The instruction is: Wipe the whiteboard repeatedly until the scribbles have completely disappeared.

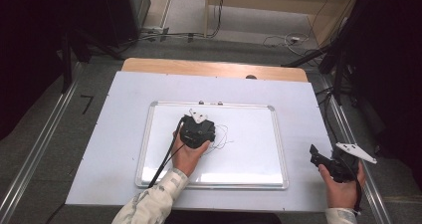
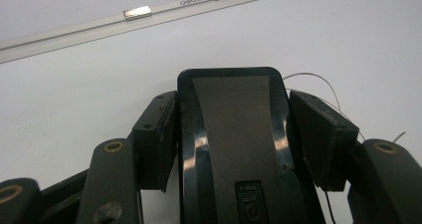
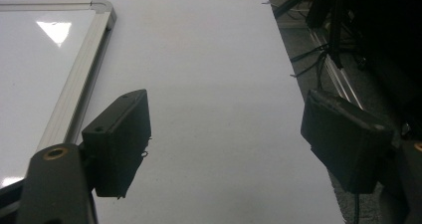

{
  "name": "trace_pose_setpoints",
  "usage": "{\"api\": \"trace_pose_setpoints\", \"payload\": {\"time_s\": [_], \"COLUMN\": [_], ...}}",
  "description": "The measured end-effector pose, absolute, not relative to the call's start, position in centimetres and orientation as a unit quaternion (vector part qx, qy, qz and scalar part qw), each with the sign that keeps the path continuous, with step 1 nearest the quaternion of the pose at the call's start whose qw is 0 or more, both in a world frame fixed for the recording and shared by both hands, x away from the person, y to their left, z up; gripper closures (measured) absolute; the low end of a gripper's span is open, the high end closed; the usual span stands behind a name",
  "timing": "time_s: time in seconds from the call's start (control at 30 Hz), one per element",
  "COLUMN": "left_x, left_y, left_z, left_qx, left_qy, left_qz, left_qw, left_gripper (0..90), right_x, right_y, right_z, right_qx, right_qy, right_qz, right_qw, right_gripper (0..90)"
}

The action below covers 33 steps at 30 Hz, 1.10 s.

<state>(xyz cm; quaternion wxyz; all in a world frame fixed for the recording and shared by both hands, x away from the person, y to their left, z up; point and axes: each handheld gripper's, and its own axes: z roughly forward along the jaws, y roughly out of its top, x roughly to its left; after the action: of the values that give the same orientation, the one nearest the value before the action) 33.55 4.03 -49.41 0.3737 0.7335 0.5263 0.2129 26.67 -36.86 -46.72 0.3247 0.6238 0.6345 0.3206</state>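
While my left hand sits over the middle of the whiteboard, this is what shows.

Left gripper (image 2: 231, 129): pinching a glossy black eraser (image 2: 234, 134), one jaw pressed on each long side; in the high view it sits at board centre (image 1: 197, 130).

Eraser position: flat on the whiteboard (image 2: 99, 84) surface, near the middle, between my jaws.

Eraser axis: long axis runs along my gripper's reach, from me toward the board's far frame; rounded far end points at the top rail.

Eraser face: grey strip down the centre, small label near my end, text too small to read.

Hidden: near end of the eraser is cut off at the bottom edge of the left gripper view; from above my gripper covers it fully.

Scribble (image 1: 224, 137): thin dark line on the board just right of my left gripper, shape hard to make out.

Magnets (image 2: 137, 13): two small metal clips on the top rail.

Right gripper (image 3: 226, 139): jaws spread wide, nothing between them, held over the white table cover (image 3: 214, 59) right of the board's corner; in the high view near the table's right edge (image 1: 323, 159).
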Motion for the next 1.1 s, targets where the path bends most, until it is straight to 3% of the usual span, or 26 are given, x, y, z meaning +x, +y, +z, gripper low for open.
{"api": "trace_pose_setpoints", "payload": {"time_s": [1.1], "left_x": [34.3], "left_y": [1.9], "left_z": [-49.3], "left_qx": [0.745], "left_qy": [0.514], "left_qz": [0.211], "left_qw": [0.370], "left_gripper": [39.4], "right_x": [26.6], "right_y": [-37.0], "right_z": [-46.7], "right_qx": [0.624], "right_qy": [0.632], "right_qz": [0.323], "right_qw": [0.326], "right_gripper": [18.6]}}
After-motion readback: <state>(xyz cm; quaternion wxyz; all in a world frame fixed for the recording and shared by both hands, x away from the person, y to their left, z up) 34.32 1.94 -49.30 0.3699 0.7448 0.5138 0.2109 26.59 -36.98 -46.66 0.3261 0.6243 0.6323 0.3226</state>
